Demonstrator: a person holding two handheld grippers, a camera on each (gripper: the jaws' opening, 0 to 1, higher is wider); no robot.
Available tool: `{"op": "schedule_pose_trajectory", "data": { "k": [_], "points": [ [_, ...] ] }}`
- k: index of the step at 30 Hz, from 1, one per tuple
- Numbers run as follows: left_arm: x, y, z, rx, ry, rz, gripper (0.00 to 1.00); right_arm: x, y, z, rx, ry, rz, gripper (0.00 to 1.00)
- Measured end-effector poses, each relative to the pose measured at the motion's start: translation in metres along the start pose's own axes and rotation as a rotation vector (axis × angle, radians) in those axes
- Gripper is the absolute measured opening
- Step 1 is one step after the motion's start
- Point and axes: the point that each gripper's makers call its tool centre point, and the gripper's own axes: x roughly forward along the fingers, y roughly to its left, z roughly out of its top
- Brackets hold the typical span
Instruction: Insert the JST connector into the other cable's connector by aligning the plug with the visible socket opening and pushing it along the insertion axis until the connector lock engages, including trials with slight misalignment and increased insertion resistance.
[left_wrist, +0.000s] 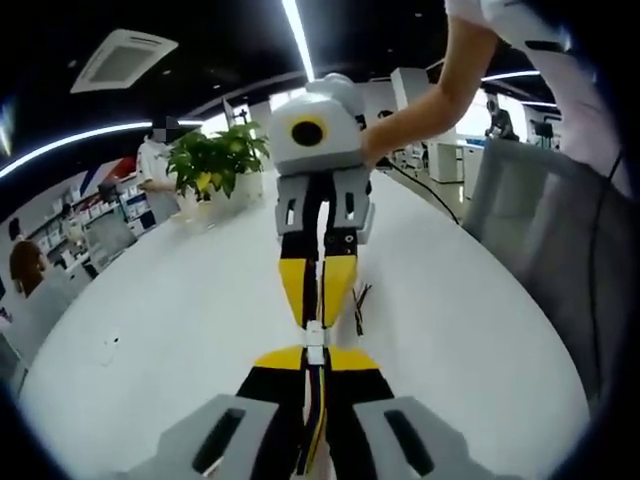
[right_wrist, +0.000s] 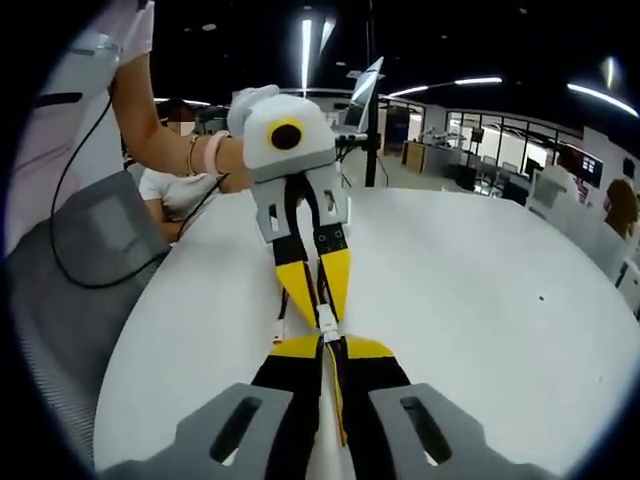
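Observation:
Over a white table (left_wrist: 180, 300), two grippers meet tip to tip. My left gripper (left_wrist: 315, 352) rises from the bottom of the left gripper view, its yellow-tipped jaws shut on the left cable (left_wrist: 318, 415), whose yellow, red and black wires run back between them. My right gripper (left_wrist: 314, 318) comes down from above, shut on the right cable's end. Between the tips sit the small white JST connectors (left_wrist: 315, 336), touching end to end; whether they are locked I cannot tell. In the right gripper view, my right gripper (right_wrist: 330, 345) holds the right cable (right_wrist: 336, 395), the connectors (right_wrist: 327, 322) lie between, and the left gripper (right_wrist: 322, 308) faces it.
A potted plant (left_wrist: 215, 160) stands at the table's far edge. Grey chairs (left_wrist: 540, 230) (right_wrist: 90, 250) flank the table. Loose dark wire ends (left_wrist: 358, 305) hang beside the right gripper. A person's forearm (right_wrist: 160, 130) holds the far gripper. People stand in the office behind.

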Motion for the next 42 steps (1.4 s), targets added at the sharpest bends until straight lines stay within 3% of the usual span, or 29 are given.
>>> {"op": "schedule_pose_trajectory", "data": {
  "k": [23, 26, 28, 42],
  "points": [
    [0.015, 0.004, -0.028, -0.025, 0.046, -0.002, 0.0, 0.016, -0.005, -0.023, 0.038, 0.012, -0.012, 0.03],
    [0.018, 0.002, -0.024, -0.045, 0.021, -0.012, 0.0, 0.021, -0.001, -0.02, 0.043, -0.009, 0.005, 0.03],
    [0.022, 0.002, -0.029, -0.013, 0.056, -0.012, 0.0, 0.025, -0.002, -0.024, 0.012, 0.021, -0.001, 0.03],
    [0.024, 0.0, -0.036, -0.038, 0.057, -0.017, 0.0, 0.028, -0.002, -0.029, 0.037, 0.013, -0.002, 0.03]
  ]
}}
